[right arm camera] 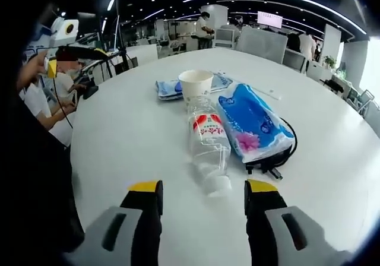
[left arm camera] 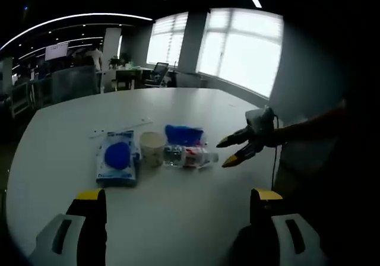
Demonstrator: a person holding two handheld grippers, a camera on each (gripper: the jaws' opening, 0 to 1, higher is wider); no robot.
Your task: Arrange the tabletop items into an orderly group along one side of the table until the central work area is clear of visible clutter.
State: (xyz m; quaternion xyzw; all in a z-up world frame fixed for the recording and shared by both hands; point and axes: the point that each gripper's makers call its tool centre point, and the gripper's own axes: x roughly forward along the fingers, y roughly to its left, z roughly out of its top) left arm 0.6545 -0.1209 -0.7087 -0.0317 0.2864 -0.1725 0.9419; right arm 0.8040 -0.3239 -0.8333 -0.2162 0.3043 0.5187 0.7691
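Straight ahead of my right hand-held gripper [right arm camera: 202, 202], released and empty, the clear plastic water bottle with a red label [right arm camera: 208, 144] lies on the white desk [right arm camera: 119, 129], long axis pointing away between the jaws. My left hand-held gripper [left arm camera: 178, 202], also released, sits farther off.

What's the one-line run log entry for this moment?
left gripper open, empty | right gripper open, facing water bottle lying flat | paper cup upright behind bottle | blue pack beside it
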